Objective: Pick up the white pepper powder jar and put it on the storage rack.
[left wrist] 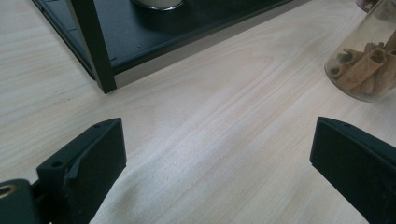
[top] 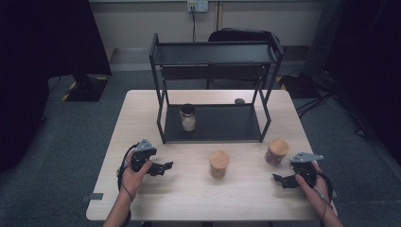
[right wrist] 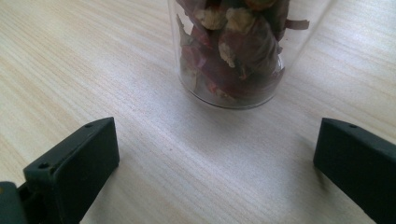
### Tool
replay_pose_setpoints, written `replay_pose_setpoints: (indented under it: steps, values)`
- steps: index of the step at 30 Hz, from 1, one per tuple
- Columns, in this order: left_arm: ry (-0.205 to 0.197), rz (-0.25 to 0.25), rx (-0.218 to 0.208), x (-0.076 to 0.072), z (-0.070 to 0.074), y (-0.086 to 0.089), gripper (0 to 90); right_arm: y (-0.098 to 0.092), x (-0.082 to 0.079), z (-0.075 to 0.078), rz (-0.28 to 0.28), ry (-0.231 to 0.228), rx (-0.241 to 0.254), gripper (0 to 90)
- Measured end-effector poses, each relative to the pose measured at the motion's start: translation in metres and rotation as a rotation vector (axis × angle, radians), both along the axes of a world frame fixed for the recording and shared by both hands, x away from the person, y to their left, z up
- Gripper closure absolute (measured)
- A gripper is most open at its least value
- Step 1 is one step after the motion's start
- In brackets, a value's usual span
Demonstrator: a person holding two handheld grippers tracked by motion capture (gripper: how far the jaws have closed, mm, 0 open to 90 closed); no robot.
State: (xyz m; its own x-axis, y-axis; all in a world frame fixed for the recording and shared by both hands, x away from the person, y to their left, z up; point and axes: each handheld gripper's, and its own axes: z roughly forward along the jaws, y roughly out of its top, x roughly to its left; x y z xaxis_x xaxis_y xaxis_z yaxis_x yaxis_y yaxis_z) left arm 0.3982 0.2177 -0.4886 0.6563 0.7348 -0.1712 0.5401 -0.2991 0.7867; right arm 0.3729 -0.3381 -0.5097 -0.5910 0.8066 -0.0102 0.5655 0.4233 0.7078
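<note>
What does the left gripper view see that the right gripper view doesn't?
Left gripper view: the black shelf with a jar bottom on it, and the cinnamon jar at the right edge. Right gripper view: the red-stuff jar, right ahead of its open claw. Both: pale wooden table and two black jaws spread wide.

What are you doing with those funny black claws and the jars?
A person sits at a wooden table with a gripper in each hand, both open and holding nothing. The left gripper points toward the jar of cinnamon sticks in the middle. The right gripper faces the jar of reddish dried pieces. A third jar with a dark lid already stands on the bottom shelf of the black rack.
</note>
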Motion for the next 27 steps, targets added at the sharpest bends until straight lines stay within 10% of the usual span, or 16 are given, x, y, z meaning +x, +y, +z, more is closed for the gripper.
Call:
replay_pose_setpoints:
  steps: [27]
  values:
    - [0.013, 0.015, 0.002, -0.014, -0.01, 0.02, 3.3, 0.0, 0.0, 0.0, 0.0, -0.001, 0.0, 0.0]
